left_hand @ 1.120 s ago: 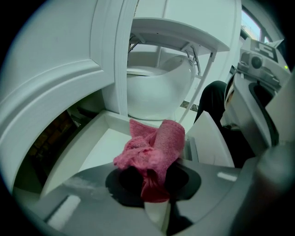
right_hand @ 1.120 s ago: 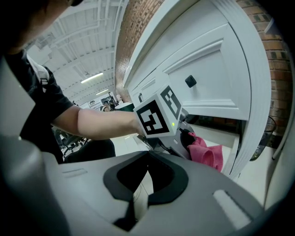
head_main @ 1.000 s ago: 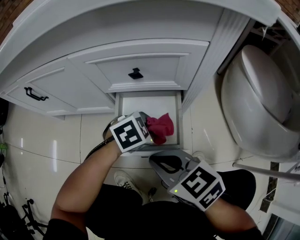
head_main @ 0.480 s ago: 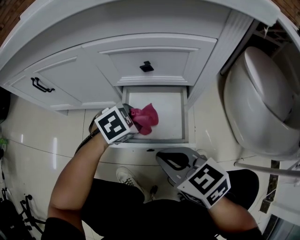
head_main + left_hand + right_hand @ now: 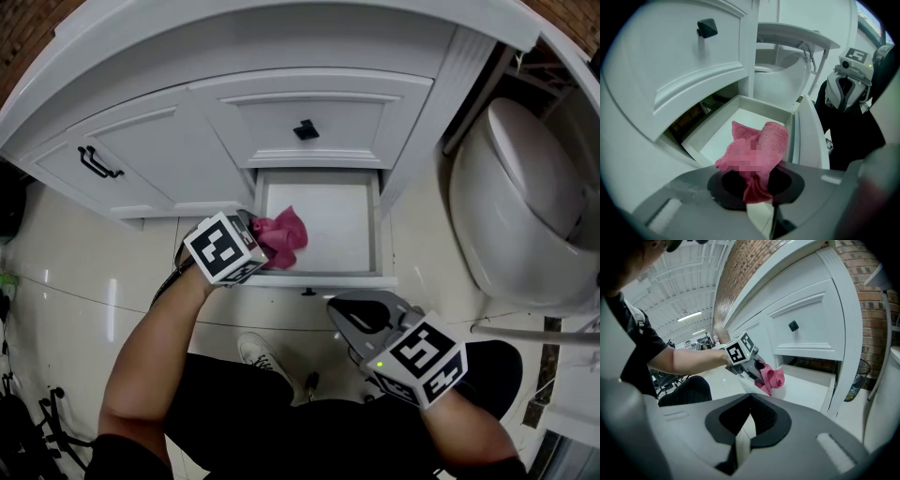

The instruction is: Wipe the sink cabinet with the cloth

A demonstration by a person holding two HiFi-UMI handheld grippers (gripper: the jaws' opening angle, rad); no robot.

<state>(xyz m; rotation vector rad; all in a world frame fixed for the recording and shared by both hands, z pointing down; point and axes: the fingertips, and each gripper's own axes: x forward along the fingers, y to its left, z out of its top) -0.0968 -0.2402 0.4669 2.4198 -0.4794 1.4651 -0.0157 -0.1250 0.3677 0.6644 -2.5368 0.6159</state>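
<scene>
Cloth point(image 5: 281, 238) is clamped in my left gripper point(image 5: 249, 242), bunched just ahead of its jaws inside the open drawer point(image 5: 375, 230). Right gripper point(image 5: 361, 317) is clenched on nothing. I judge most of the cabinet point(image 5: 141, 155) still needs wiping.

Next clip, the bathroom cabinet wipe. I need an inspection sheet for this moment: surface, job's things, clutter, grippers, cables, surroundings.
surface: white sink cabinet, doors shut; bottom drawer pulled open, its floor bare white.
job's things: pink cloth, bunched, at the drawer's front left corner.
clutter: nothing seen.
grippers: left gripper shut on the cloth at the drawer; right gripper shut, nothing between its fingers, away from the cabinet above the person's lap.
cables: a dark cord loops by the left wrist.
surroundings: toilet right of the cabinet, glossy tiled floor, brick wall above the cabinet.
</scene>
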